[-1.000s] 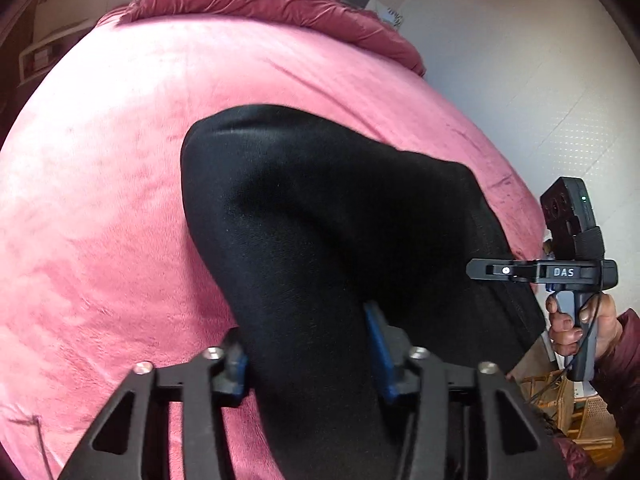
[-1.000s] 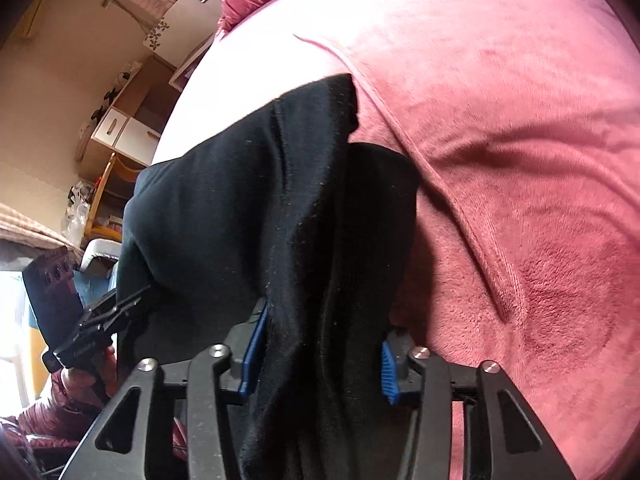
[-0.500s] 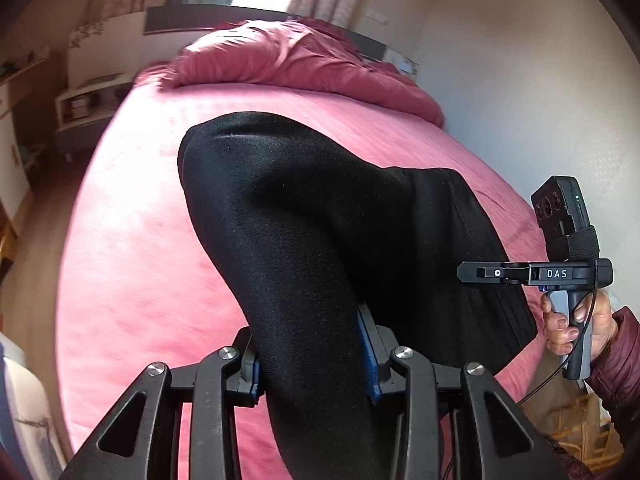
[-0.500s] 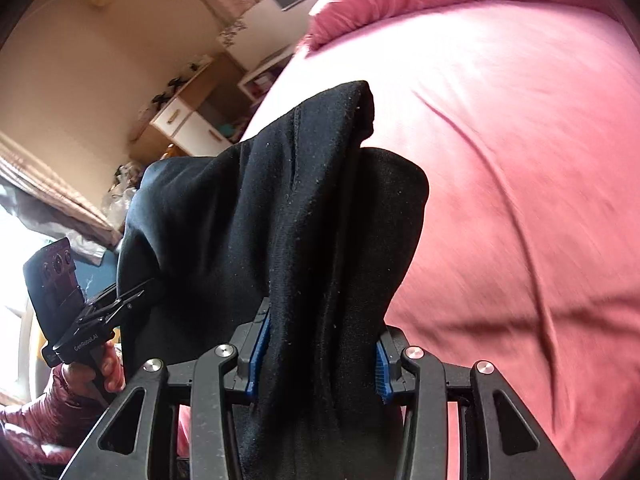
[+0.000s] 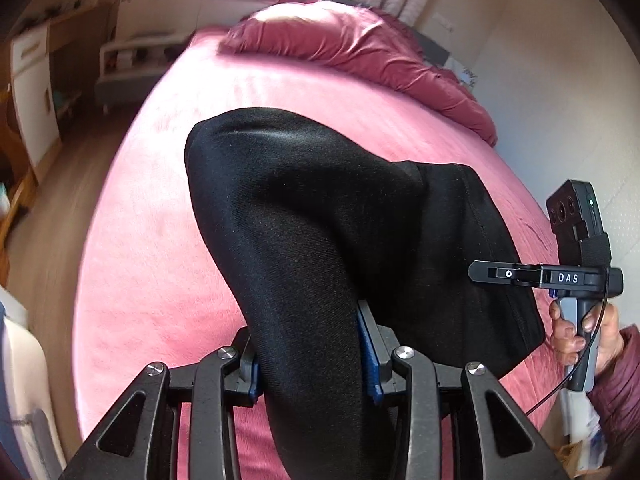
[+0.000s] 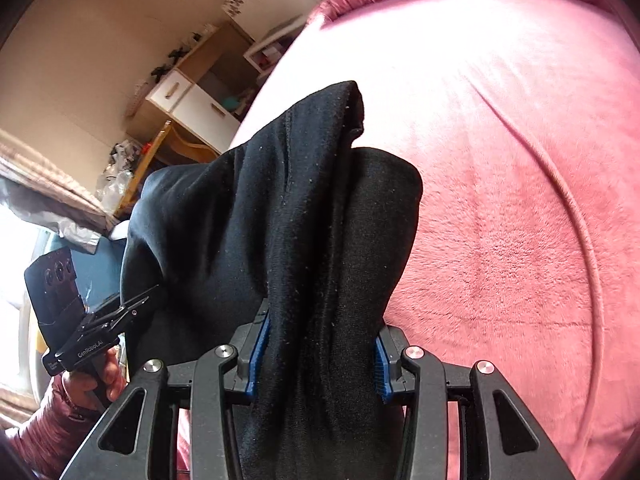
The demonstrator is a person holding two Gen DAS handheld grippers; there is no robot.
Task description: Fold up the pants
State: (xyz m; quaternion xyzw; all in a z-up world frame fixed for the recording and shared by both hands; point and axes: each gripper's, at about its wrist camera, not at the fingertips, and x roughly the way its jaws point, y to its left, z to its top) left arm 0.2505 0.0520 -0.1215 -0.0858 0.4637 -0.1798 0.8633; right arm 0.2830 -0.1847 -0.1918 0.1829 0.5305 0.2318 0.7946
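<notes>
The black pants [image 5: 320, 220] hang bunched between both grippers, lifted above the pink bed [image 5: 152, 208]. My left gripper [image 5: 310, 356] is shut on one end of the pants, the cloth filling the gap between the blue pads. My right gripper [image 6: 320, 356] is shut on the other end of the pants [image 6: 280, 216]. The right gripper also shows at the right of the left wrist view [image 5: 480, 272], touching the cloth. The left gripper shows at the lower left of the right wrist view [image 6: 148, 296], its tips in the cloth.
A crumpled maroon duvet [image 5: 360, 48] lies at the head of the bed. A white wall [image 5: 560, 80] runs along the bed's right side. A white and wood cabinet [image 6: 192, 100], a wooden chair [image 6: 176, 144] and wood floor [image 5: 60, 184] lie left of the bed.
Both grippers have risen and tilted up with the pants held in them, so more of the room and the head of the bed shows. Their grip has not changed.
</notes>
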